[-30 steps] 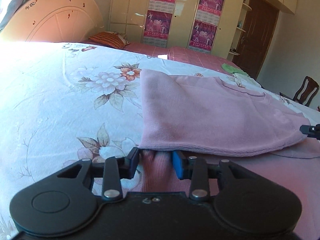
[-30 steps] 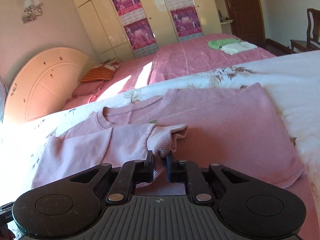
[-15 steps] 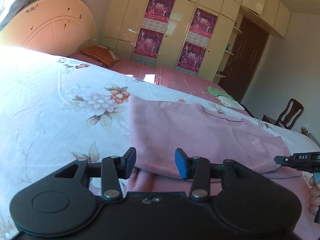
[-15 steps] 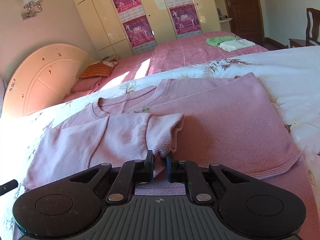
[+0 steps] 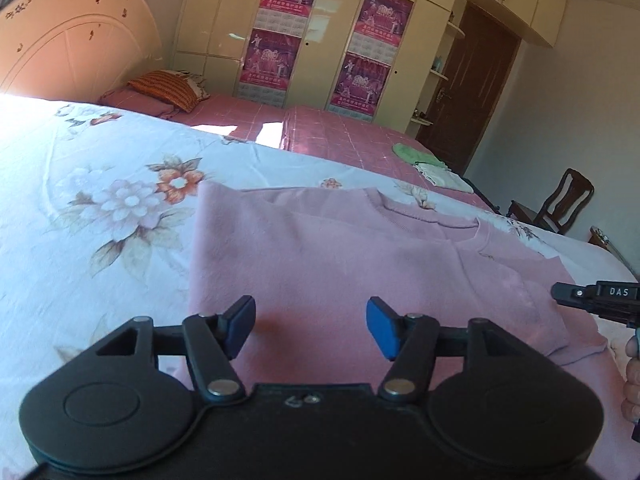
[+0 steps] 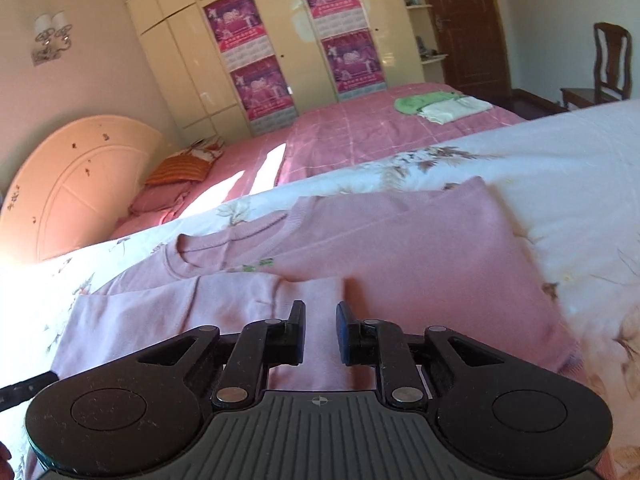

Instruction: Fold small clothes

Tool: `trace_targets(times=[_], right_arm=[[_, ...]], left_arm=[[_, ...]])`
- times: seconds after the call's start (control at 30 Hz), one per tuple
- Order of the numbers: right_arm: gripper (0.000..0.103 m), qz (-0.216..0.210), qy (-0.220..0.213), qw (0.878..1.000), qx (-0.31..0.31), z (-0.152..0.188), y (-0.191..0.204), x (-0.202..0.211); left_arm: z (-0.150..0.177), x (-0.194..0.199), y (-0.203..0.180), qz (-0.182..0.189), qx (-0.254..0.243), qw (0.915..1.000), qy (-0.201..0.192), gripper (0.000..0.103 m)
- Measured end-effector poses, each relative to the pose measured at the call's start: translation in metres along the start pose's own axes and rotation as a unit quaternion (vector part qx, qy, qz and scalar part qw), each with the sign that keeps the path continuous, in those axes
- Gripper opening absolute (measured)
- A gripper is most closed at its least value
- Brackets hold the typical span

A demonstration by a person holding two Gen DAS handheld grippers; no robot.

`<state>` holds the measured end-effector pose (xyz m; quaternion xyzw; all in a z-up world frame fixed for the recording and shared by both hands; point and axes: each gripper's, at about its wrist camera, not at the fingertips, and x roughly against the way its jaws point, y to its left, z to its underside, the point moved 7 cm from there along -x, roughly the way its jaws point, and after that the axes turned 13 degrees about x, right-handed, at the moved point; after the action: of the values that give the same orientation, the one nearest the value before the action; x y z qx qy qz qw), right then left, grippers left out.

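- On the floral bedspread (image 5: 100, 208), landmark for everything below: pink sweater (image 5: 360, 256) lies flat on it, collar toward the far pink bed (image 6: 380, 128), hem toward both grippers.
- Left of the sweater: bare floral sheet, nothing else on it. Headboard (image 5: 72, 44) sits beyond it.
- Left gripper (image 5: 311, 326): a second ago it was pinching a bunch of pink knit by the hem; its jaws have just been opening and now stand wide apart, blue pads clear of the fabric, nothing between them. It has pulled back and up, so the sweater sits further ahead of it.
- Meaning, as I read it: left-side fold is laid down and released. That flap (image 5: 280, 248) lies smooth across the body, edge straight.
- Right gripper (image 6: 320, 330): it was clamped on a sleeve end; its jaws have just been opening a little. Gap is narrow, pads no longer press cloth, and the sleeve (image 6: 208, 300) lies flat on the body below.
- Meaning: sleeve tuck also looks released. Probable next step is the right-side fold or a hem-to-collar fold; can't say which.
- Pose: both grippers angled down toward the sweater's near edge, hovering just above it, level, no obvious roll. Right one's tip shows at the right edge of the left view, a finger (image 5: 632, 360) of the holding hand beside it.
- Right of the sweater: more floral sheet, then a wooden chair (image 6: 608, 64) well apart.
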<state>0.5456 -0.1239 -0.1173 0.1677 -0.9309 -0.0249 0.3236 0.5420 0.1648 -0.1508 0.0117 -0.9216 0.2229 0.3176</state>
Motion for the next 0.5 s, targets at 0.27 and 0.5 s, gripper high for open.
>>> trace_targets(times=[0.27, 0.5], right_arm=[[0.017, 0.012, 0.028, 0.998, 0.059, -0.012, 0.016, -0.044], [0.017, -0.081, 0.026, 0.992, 0.094, -0.033, 0.081, -0.093]], left_arm=[[-0.016, -0.044, -0.007, -0.016, -0.033, 0.999, 0.023, 0.062], [-0.041, -0.088, -0.038, -0.005, -0.068, 0.9972, 0.03, 0.075]])
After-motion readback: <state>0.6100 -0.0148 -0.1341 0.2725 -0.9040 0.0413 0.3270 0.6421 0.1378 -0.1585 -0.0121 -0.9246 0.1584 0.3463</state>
